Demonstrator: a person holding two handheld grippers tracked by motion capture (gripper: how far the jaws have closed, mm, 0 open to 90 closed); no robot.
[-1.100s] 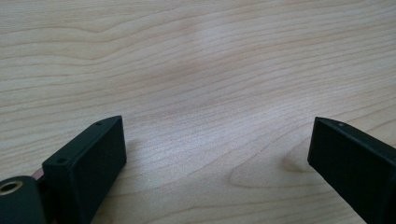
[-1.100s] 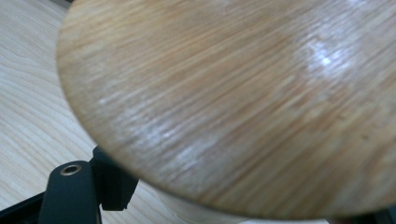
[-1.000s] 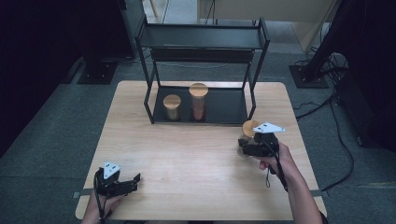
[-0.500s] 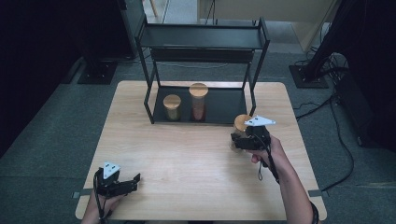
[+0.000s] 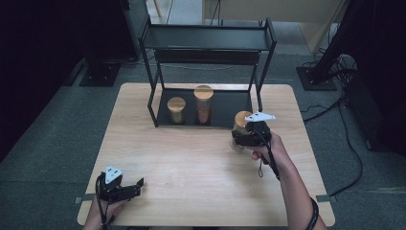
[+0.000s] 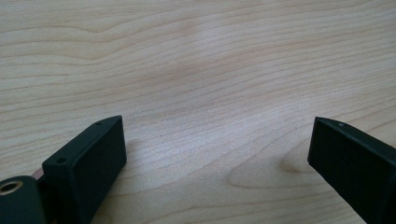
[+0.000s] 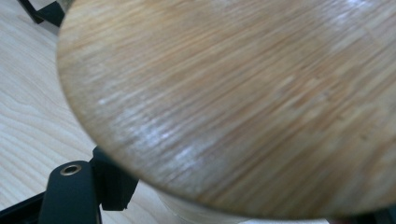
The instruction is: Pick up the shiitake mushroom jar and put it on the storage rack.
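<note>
Three wood-lidded jars in the high view: two stand upright on the lower level of the black rack (image 5: 210,40), beyond and left of the right tongs (image 5: 238,138), which are clamped on the third jar (image 5: 241,120), upright, its long axis vertical, just short of the rack's right post, while the left tongs (image 5: 136,188) rest well apart at the near desk (image 5: 191,163) edge. Left gripper view: jaws stand wide over bare desk (image 6: 196,70), holding nothing. Right gripper view: the jar's lid (image 7: 243,93) sits directly above the closed jaws, rack foot beyond it.
</note>
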